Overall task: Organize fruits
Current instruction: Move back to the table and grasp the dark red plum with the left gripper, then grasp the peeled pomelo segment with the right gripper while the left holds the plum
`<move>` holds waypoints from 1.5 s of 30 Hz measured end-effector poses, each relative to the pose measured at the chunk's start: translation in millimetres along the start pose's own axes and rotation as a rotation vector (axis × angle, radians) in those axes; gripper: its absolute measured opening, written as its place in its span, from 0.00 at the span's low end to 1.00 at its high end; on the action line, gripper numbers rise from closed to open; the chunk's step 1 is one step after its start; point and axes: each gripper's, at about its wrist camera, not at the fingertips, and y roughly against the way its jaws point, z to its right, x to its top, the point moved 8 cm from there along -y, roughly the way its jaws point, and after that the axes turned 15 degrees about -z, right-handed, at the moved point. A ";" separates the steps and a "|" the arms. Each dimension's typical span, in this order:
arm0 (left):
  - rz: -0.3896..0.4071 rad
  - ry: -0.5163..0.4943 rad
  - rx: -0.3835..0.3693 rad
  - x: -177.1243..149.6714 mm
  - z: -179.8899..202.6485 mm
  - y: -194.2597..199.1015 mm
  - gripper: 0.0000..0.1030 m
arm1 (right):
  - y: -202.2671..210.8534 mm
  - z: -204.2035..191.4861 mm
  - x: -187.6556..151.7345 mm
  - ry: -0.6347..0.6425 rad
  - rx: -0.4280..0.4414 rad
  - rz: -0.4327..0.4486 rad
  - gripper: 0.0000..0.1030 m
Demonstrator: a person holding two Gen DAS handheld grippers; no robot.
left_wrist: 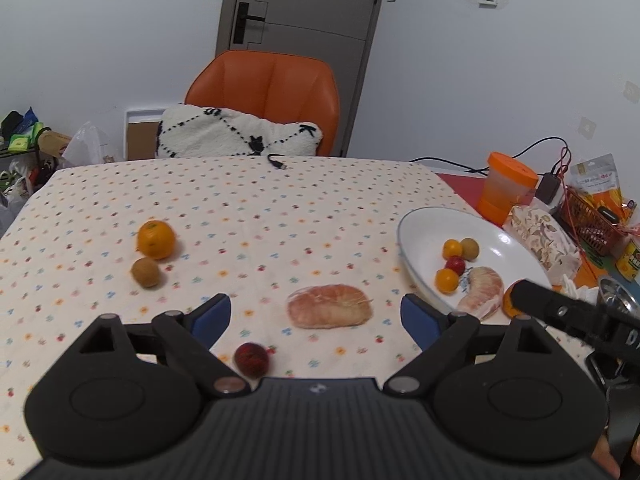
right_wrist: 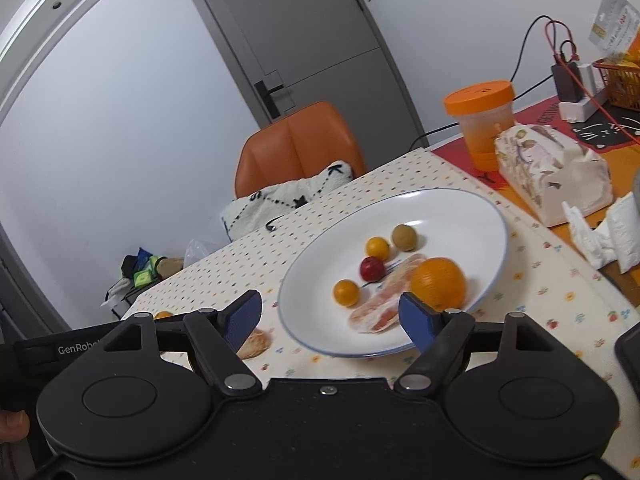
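A white plate (right_wrist: 460, 216) (left_wrist: 420, 232) holds two small yellow fruits (right_wrist: 346, 292), a red fruit (right_wrist: 372, 269), a brown kiwi-like fruit (right_wrist: 404, 237), a peeled pomelo piece (right_wrist: 376, 312) and an orange (right_wrist: 438, 282). On the dotted cloth lie a peeled pomelo piece (left_wrist: 329, 306), a dark red fruit (left_wrist: 251, 360), an orange (left_wrist: 156, 239) and a brown fruit (left_wrist: 146, 272). My left gripper (left_wrist: 316, 312) is open above the pomelo piece. My right gripper (right_wrist: 330, 316) is open and empty just in front of the plate.
An orange-lidded cup (right_wrist: 482, 120), a tissue box (right_wrist: 552, 172) and a basket (right_wrist: 624, 80) with cables stand right of the plate. An orange chair (left_wrist: 264, 92) with a white cushion (left_wrist: 236, 132) stands behind the table's far edge.
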 end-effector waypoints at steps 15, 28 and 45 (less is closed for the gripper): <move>-0.008 0.045 0.018 -24.1 -32.9 -4.8 0.88 | -8.2 -32.6 -8.7 0.040 0.016 -0.019 1.00; -0.036 0.069 -0.002 -28.1 -41.1 -25.6 0.66 | -29.2 -66.8 -23.2 0.092 0.070 -0.089 1.00; -0.024 0.148 0.009 -18.7 -81.1 -24.9 0.22 | -72.2 -93.1 -22.5 0.172 0.015 -0.162 1.00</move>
